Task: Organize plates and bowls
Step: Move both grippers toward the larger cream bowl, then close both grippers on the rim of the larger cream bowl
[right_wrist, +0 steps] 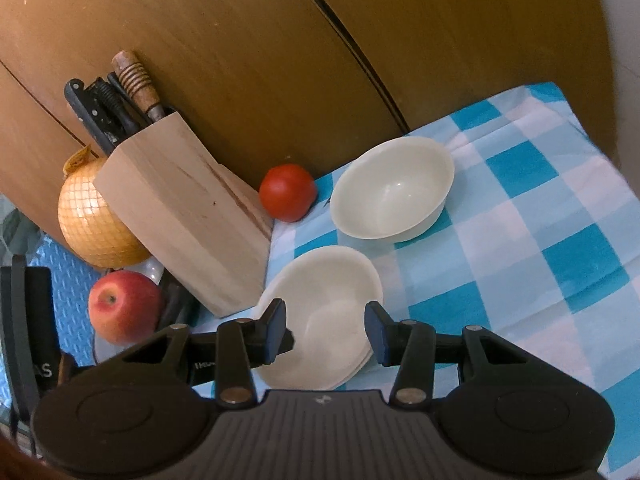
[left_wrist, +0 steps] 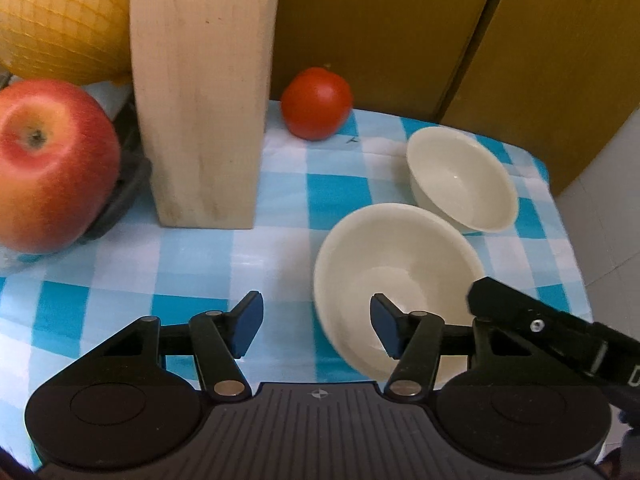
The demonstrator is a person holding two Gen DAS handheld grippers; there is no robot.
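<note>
A: Both grippers are over the checked table, and the landmark is the wooden knife block. The near bowl sits just right of it.
B: The left gripper has its fingers apart, straddling that bowl's near rim with nothing clamped.
A: The far bowl stands beyond, beside the tomato at the block's right.
B: The right gripper hangs over the near bowl, fingers spread and empty.
</note>
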